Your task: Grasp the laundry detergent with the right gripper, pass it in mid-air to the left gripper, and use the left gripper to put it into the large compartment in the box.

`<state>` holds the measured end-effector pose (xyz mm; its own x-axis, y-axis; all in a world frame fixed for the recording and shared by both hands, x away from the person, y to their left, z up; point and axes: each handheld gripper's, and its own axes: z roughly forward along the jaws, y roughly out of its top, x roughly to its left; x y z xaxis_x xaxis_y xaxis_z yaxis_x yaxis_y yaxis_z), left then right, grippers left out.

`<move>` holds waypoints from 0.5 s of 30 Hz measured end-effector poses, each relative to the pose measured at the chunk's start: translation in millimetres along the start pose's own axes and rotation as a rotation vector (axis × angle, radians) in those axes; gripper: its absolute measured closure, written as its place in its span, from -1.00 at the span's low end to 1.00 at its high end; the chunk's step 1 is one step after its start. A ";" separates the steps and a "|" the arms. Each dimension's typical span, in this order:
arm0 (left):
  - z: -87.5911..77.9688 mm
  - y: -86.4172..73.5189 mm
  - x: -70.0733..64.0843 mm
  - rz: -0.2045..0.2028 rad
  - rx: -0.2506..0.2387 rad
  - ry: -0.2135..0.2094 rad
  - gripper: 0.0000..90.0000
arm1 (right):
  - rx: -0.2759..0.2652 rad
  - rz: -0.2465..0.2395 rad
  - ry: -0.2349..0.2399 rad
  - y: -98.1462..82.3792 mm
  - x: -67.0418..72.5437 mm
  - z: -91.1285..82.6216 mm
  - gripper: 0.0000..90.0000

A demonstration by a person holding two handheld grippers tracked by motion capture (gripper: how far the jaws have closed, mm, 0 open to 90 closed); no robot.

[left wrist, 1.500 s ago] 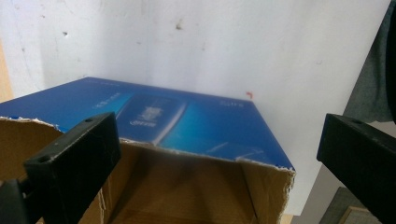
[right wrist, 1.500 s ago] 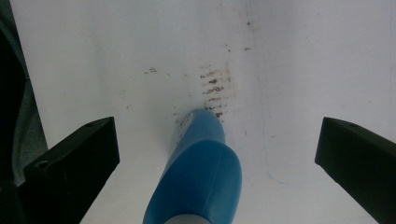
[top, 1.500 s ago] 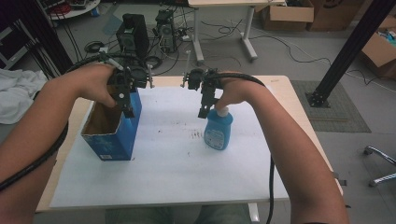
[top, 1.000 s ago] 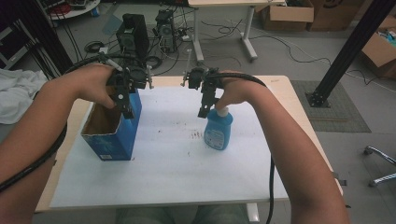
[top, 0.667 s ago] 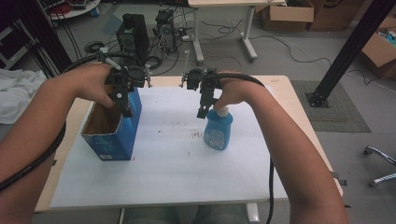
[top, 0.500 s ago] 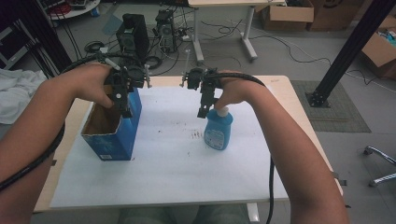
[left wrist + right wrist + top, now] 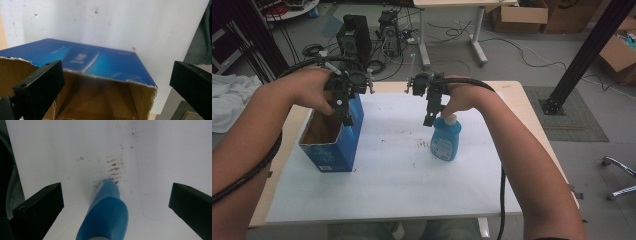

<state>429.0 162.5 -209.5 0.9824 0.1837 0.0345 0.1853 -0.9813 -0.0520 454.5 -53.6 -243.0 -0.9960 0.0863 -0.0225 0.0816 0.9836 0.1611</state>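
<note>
An open-topped blue cardboard box [image 7: 329,142] stands at the left of the white-covered table [image 7: 397,185]. My left gripper [image 7: 346,116] hangs over the box's right wall. In the left gripper view its jaws are spread wide, open, above the torn rim of the box [image 7: 105,65] and its brown inside. A blue bottle [image 7: 446,140] with a white cap [image 7: 451,119] stands upright at centre right. My right gripper [image 7: 429,120] is just left of the cap. Seen from above in the right gripper view, the bottle [image 7: 107,215] sits between the open jaws, touching neither.
Brown smudges [image 7: 421,145] mark the white sheet between box and bottle. Bare wooden table edges [image 7: 522,100] frame the sheet. Beyond the table are computer towers [image 7: 354,30], cables, cardboard boxes [image 7: 519,15] and a black slanted post [image 7: 582,55].
</note>
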 end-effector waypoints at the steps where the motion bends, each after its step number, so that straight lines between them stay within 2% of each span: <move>1: -0.4 -0.4 -0.3 -0.003 -0.003 0.002 -1.00 | -0.002 -0.003 0.003 0.1 1.2 -1.0 -1.00; 8: -2.7 0.7 -3.8 0.000 0.001 0.006 -1.00 | -0.031 -0.005 -0.007 -0.6 3.6 -8.7 -1.00; 14: -7.4 -1.1 -5.7 -0.002 -0.003 0.015 -1.00 | -0.113 -0.003 -0.017 -7.0 4.6 -21.0 -1.00; 15: -7.6 -1.9 -6.0 -0.005 -0.006 0.018 -1.00 | -0.148 0.003 -0.021 -10.9 4.2 -25.4 -1.00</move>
<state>422.6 162.8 -202.0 0.9808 0.1876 0.0527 0.1900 -0.9807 -0.0454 448.5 -68.0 -219.8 -0.9947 0.0937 -0.0425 0.0764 0.9493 0.3048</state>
